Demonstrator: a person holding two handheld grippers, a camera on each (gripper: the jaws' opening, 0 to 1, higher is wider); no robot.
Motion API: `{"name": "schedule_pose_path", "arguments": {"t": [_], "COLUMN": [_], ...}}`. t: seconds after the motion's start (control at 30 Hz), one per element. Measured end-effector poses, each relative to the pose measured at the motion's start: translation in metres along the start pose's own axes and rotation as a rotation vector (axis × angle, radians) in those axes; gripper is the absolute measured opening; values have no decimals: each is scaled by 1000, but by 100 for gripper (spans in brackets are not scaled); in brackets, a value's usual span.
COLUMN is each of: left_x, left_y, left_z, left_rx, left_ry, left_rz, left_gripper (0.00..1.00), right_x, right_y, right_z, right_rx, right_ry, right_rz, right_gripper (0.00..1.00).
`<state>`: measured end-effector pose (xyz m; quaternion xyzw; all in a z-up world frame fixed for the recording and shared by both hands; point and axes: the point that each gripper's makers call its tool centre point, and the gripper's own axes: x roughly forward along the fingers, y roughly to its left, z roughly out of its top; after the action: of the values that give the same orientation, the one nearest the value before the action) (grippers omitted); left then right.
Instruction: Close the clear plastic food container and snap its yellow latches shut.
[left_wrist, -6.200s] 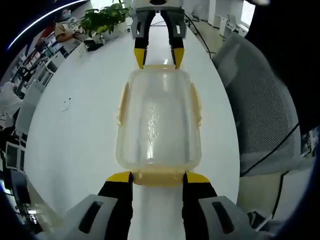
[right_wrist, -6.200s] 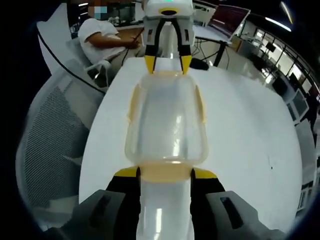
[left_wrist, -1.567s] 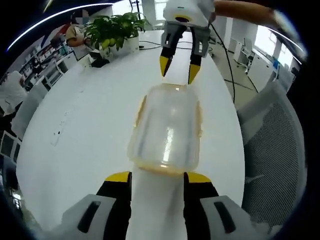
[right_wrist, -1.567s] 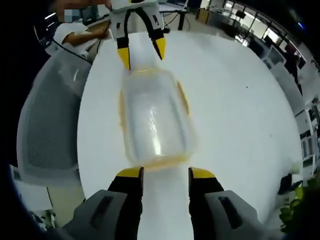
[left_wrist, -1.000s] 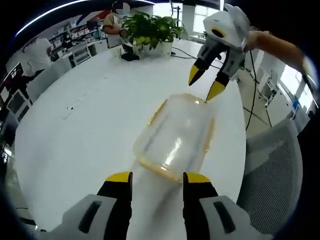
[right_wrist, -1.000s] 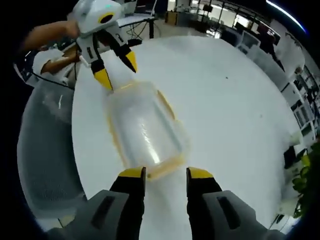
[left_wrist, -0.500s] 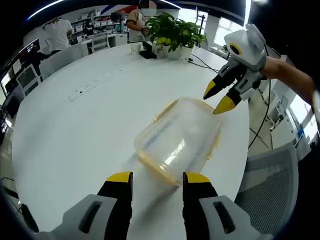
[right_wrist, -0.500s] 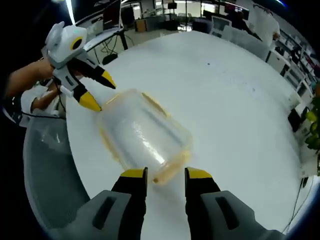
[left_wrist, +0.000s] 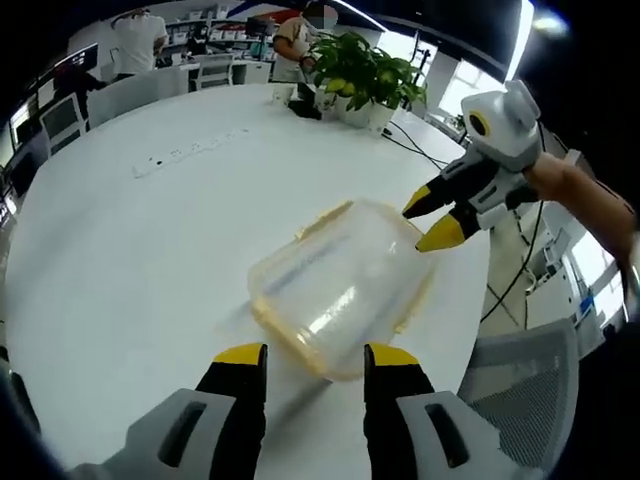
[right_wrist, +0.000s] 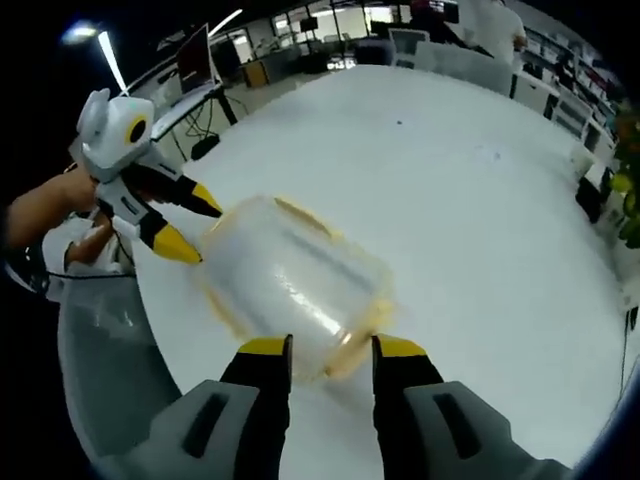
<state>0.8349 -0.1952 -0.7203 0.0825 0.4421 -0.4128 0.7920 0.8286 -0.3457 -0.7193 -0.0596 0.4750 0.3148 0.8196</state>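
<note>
One clear container (left_wrist: 340, 285) with yellow latches (left_wrist: 322, 221) lies mid-frame on the white table (left_wrist: 150, 250), lid on. Left gripper (left_wrist: 314, 357) at bottom centre, jaws apart, empty, just short of it. Right gripper (left_wrist: 428, 220) at right, jaws slightly parted at its far end. Plants (left_wrist: 360, 70) at top.
</note>
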Motion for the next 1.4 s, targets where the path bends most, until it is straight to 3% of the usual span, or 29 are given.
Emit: {"name": "schedule_pose_path", "arguments": {"t": [0.63, 0.93, 1.1, 1.13, 1.17, 1.2, 1.23, 1.4], "left_x": [9, 13, 14, 15, 15, 15, 13, 11], "left_y": [-4, -7, -7, -9, -6, -12, -11, -14], "left_z": [2, 1, 2, 4, 3, 5, 5, 3], "left_rx": [-101, -160, -148, -165, -209, -271, -218, -206], "left_ry": [-12, -27, -8, -12, 5, 5, 10, 26], "left_rz": [-19, -24, -24, -32, -9, -25, -21, -23], "left_gripper": [36, 38, 37, 36, 35, 35, 35, 35], "right_x": [7, 9, 11, 12, 14, 13, 14, 13], "right_y": [2, 4, 5, 6, 7, 7, 7, 7], "right_z": [2, 2, 2, 2, 5, 3, 4, 3], "right_rx": [76, 91, 113, 191, 147, 133, 129, 145], "right_ry": [3, 2, 5, 4, -8, 20, 22, 14], "right_rz": [11, 15, 20, 2, 32, 12, 8, 7], "right_gripper": [40, 40, 38, 37, 36, 36, 36, 37]}}
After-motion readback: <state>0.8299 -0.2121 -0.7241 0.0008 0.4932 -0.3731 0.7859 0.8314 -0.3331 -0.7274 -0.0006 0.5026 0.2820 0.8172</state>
